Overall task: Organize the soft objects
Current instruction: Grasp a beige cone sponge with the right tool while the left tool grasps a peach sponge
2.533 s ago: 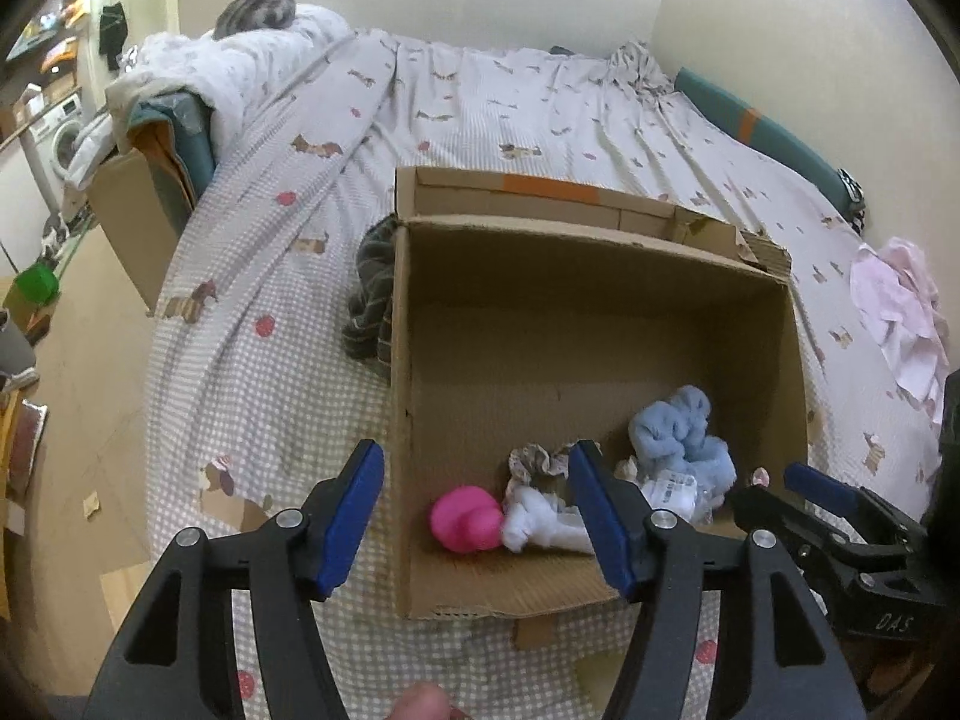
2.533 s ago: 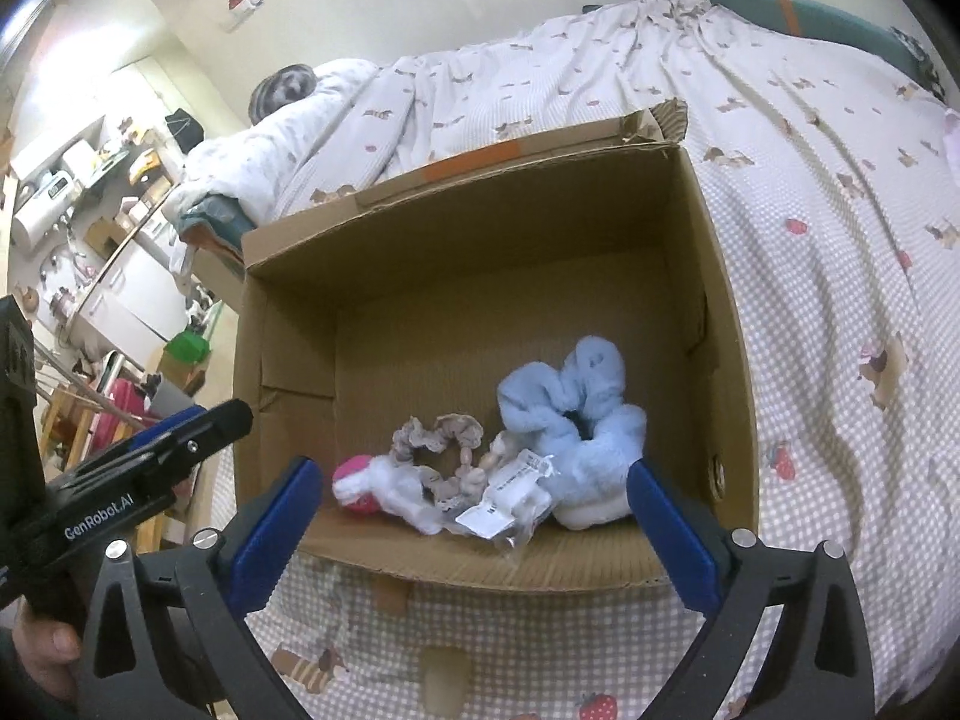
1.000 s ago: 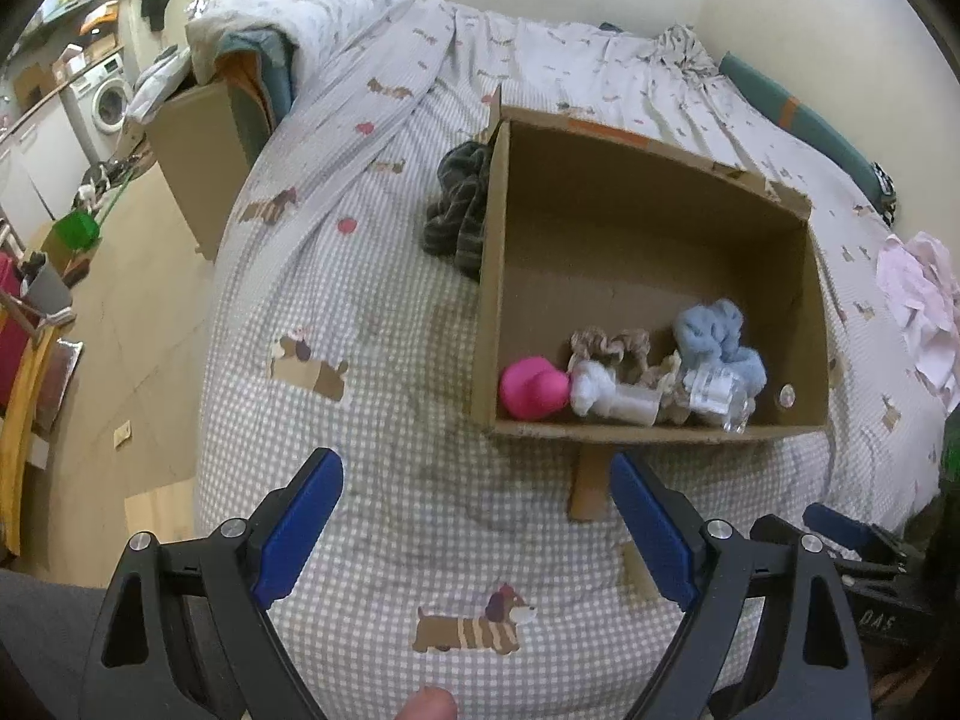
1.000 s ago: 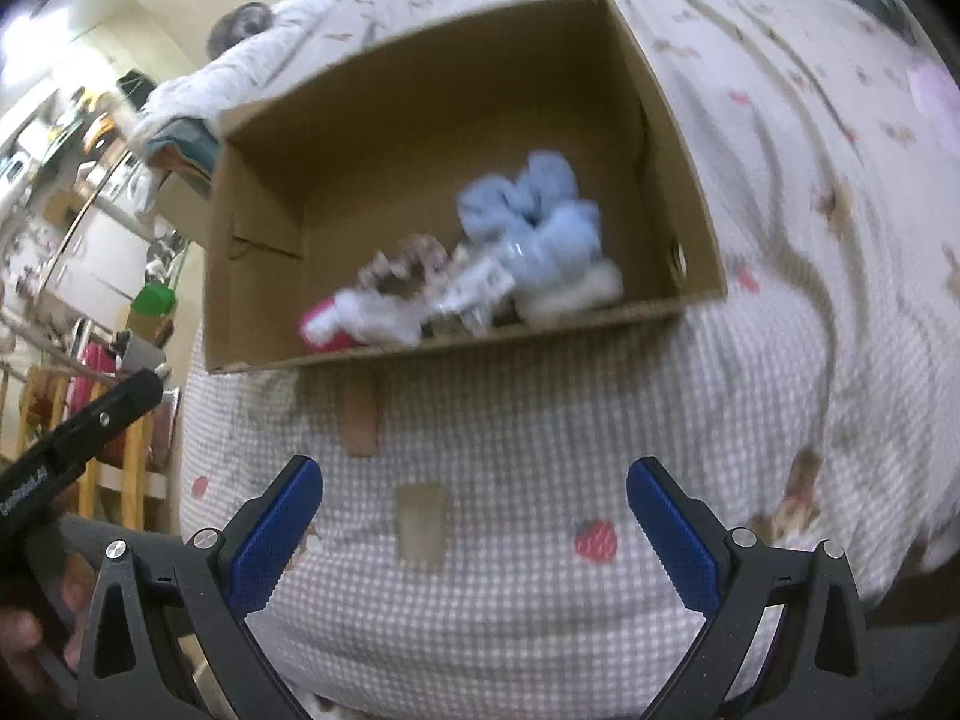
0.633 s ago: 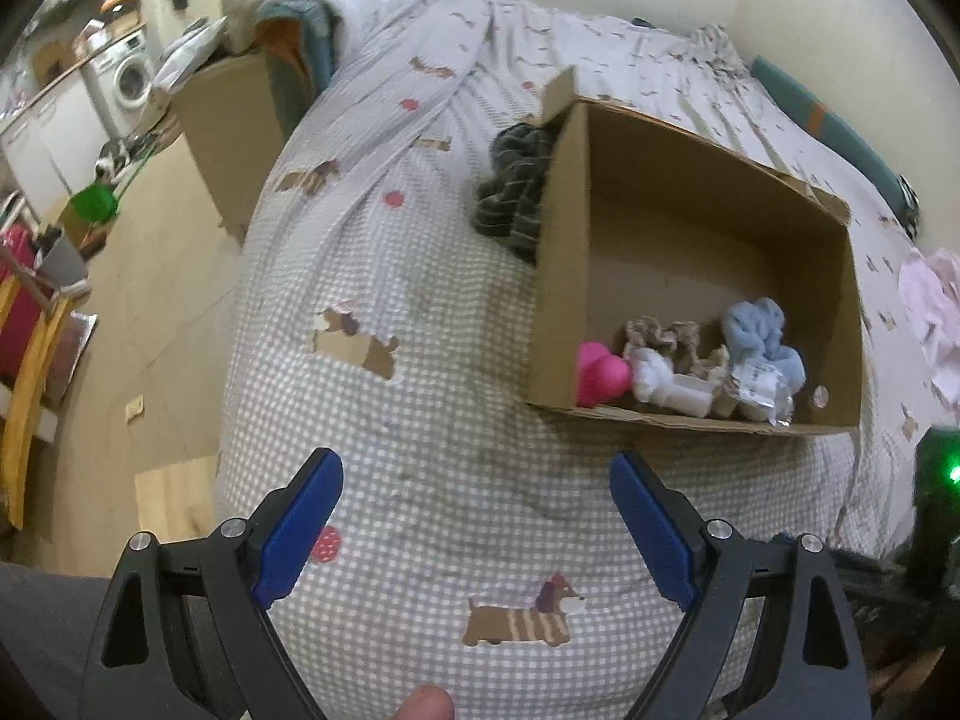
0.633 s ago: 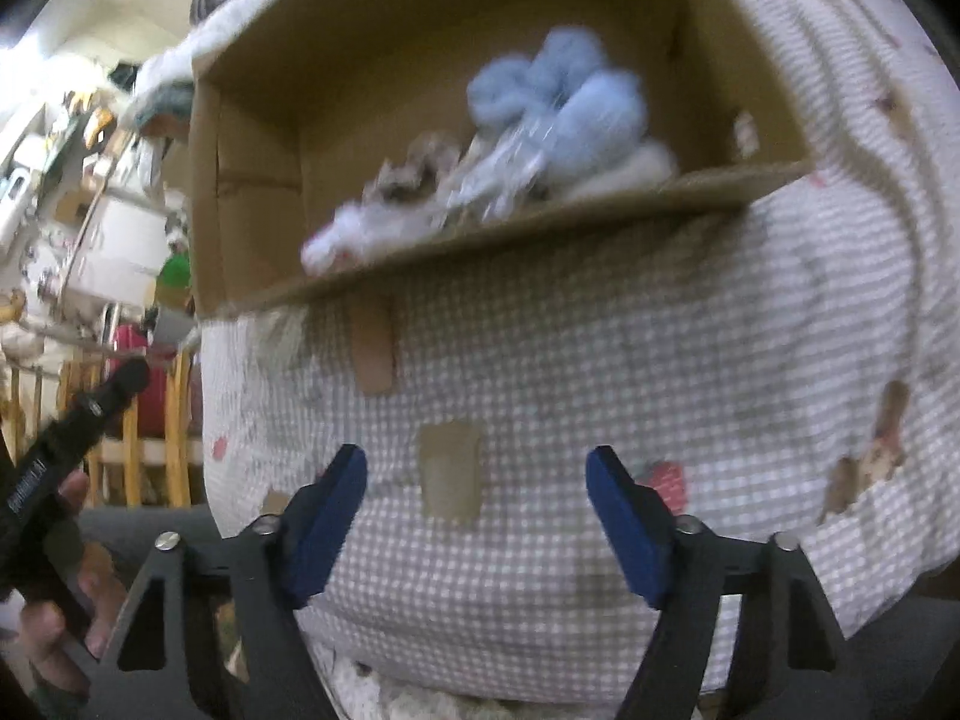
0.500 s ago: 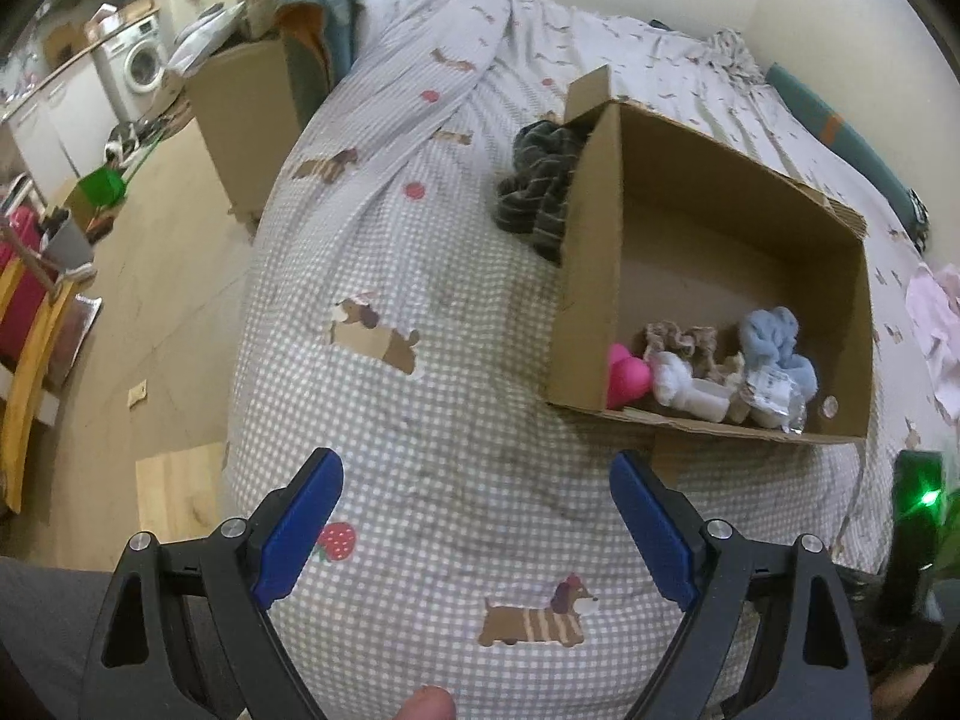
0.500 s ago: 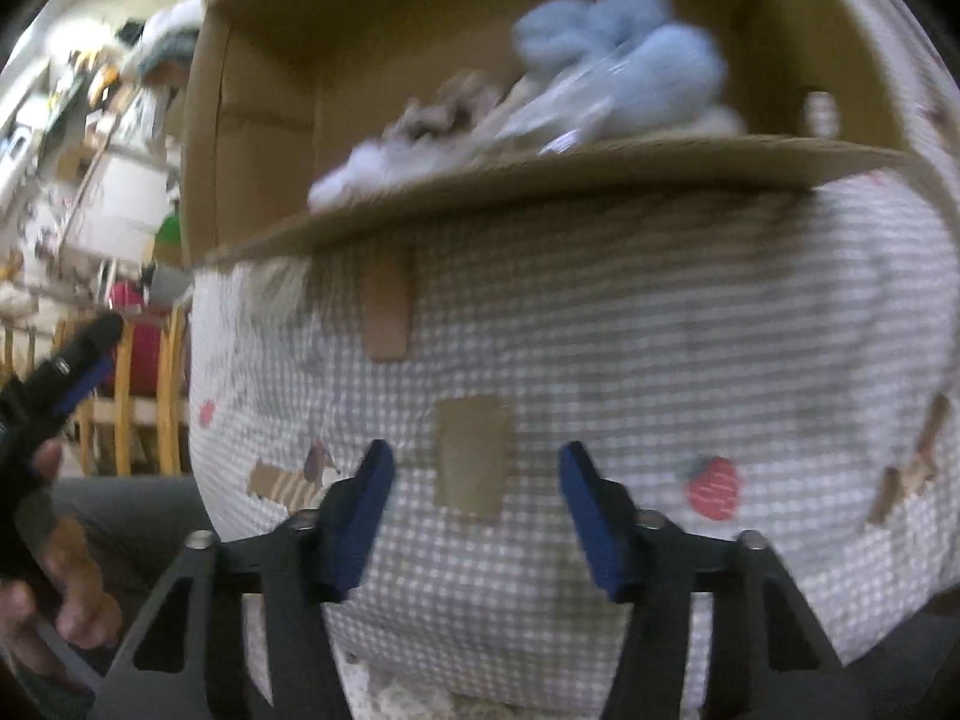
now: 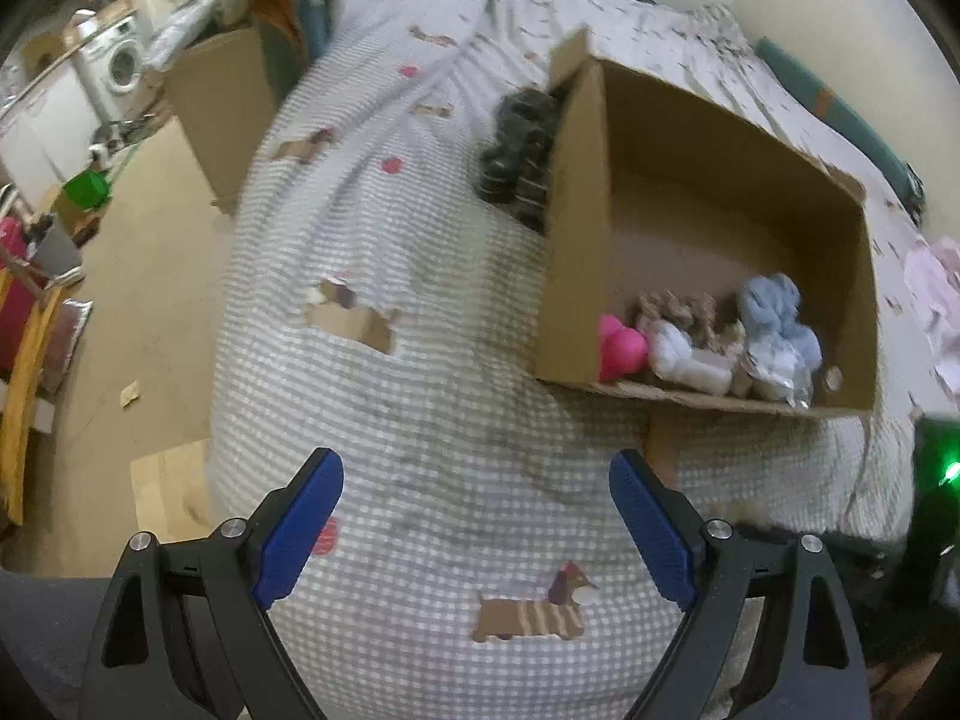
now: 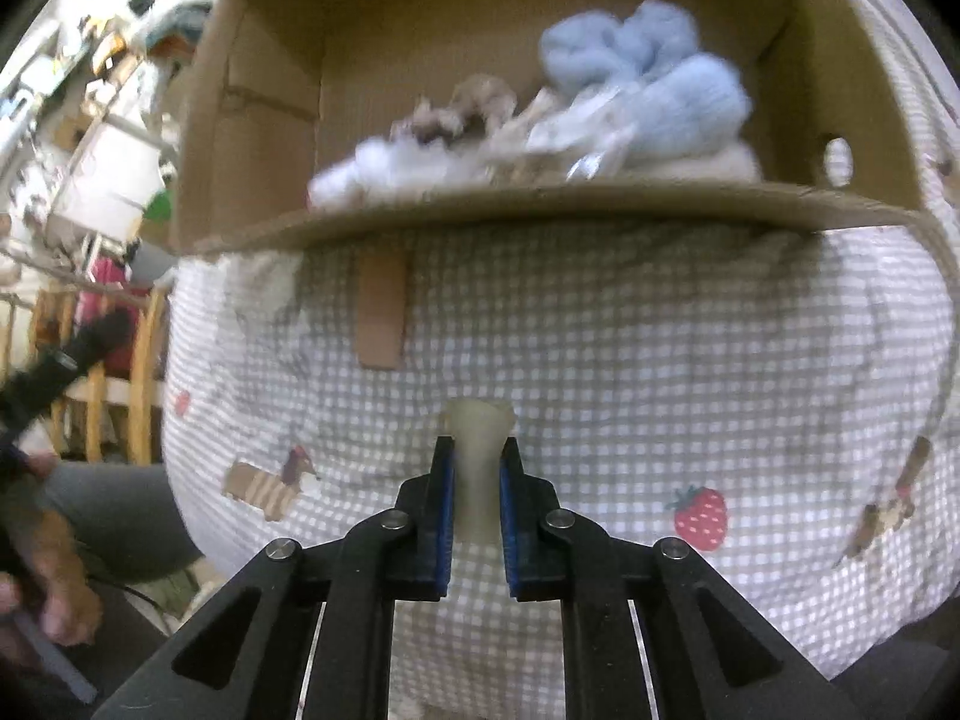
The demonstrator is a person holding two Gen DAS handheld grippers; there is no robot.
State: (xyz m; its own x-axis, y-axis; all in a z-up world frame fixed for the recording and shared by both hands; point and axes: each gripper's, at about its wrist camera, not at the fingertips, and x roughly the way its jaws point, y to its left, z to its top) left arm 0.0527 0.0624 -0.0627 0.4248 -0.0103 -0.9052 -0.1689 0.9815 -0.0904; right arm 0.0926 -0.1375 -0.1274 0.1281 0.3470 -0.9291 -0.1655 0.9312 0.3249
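Right gripper (image 10: pixel 475 483) is clamped on one pale, squishy strip (image 10: pixel 477 468) below the cardboard box (image 10: pixel 540 204); left gripper (image 9: pixel 474 531) fingers spread wide.

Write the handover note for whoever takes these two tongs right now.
Right tongs: shut on a pale soft piece, held low in front of the bedspread, short of the cardboard box.
Left tongs: open, empty, hovering over the bedspread left of the box.
In the box, against its near wall: pink item, white item, beige scrunchie, blue scrunchie and some clear packaging.
Outside: dark striped cloth against the box's left wall; pink cloth at far right.
Left: drop the held piece in the box, then probably gather those cloths.
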